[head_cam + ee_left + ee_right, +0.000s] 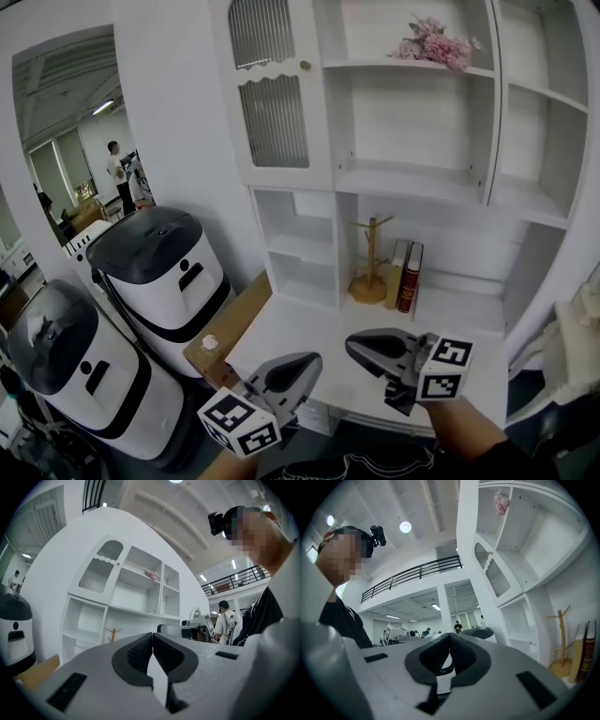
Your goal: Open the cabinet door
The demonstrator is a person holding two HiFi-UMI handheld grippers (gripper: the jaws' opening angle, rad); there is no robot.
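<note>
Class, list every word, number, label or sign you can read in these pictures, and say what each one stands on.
No text can be read anywhere.
Red book spine: any lettering is too small to read.
Marker cubes: black-and-white code squares, no letters.
White machines: black marks on the front, no legible words.

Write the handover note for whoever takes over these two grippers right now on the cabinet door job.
Left gripper: jaws shut, nothing between them, held low in front of the white cabinet.
Right gripper: jaws shut, empty, next to the left one, clear of the cabinet.
Cabinet door: upper left of the cabinet, ribbed panes, closed. Its small knob sits at the door's right edge.
Done: nothing on the door yet.
Left: bring one gripper up to the knob, open the jaws, close them on it, pull the door open.
</note>
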